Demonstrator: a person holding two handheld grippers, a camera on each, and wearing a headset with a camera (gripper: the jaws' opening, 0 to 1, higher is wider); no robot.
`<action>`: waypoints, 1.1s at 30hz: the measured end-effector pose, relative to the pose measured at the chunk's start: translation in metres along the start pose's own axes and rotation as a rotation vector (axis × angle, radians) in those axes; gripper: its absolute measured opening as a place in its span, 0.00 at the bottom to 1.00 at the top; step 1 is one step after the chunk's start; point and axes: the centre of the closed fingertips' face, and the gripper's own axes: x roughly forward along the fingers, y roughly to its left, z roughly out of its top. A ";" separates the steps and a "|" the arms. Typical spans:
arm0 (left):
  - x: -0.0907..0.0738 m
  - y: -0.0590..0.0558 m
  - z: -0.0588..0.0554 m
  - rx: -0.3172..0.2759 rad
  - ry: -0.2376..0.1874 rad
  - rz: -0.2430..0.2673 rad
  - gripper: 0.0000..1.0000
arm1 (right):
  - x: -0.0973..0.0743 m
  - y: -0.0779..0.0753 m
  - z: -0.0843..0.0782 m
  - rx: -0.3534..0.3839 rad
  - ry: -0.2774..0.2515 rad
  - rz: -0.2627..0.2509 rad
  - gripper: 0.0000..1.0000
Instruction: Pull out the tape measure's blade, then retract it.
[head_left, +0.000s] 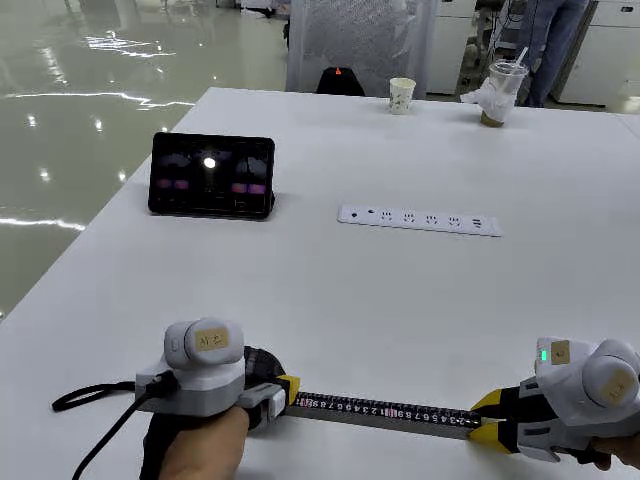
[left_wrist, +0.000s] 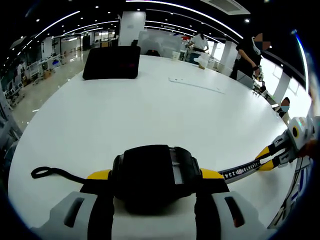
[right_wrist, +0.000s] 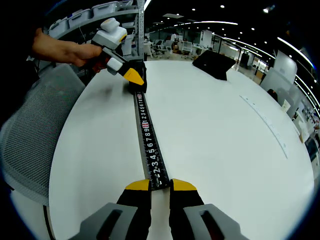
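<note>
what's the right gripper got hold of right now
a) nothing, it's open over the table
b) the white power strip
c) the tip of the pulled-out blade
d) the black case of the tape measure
c: the right gripper has its fingers pinched on the tip of the blade, while the left gripper holds the black case.

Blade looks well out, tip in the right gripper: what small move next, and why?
Probably ease the right gripper back toward the case, feeding the blade in. The blade lies stretched along the table between the grippers, its end pinched in the right jaws, while the left gripper clamps the case. The pull looks done; retracting remains.
</note>
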 end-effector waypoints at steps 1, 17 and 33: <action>0.000 0.000 0.000 0.000 0.003 0.000 0.60 | 0.000 0.000 0.000 0.000 0.001 -0.001 0.10; -0.001 -0.001 -0.001 0.000 0.017 -0.013 0.61 | 0.001 0.001 0.003 -0.005 0.009 -0.001 0.10; -0.001 -0.001 -0.002 -0.004 0.019 -0.026 0.61 | 0.002 0.001 0.004 -0.009 0.012 0.005 0.10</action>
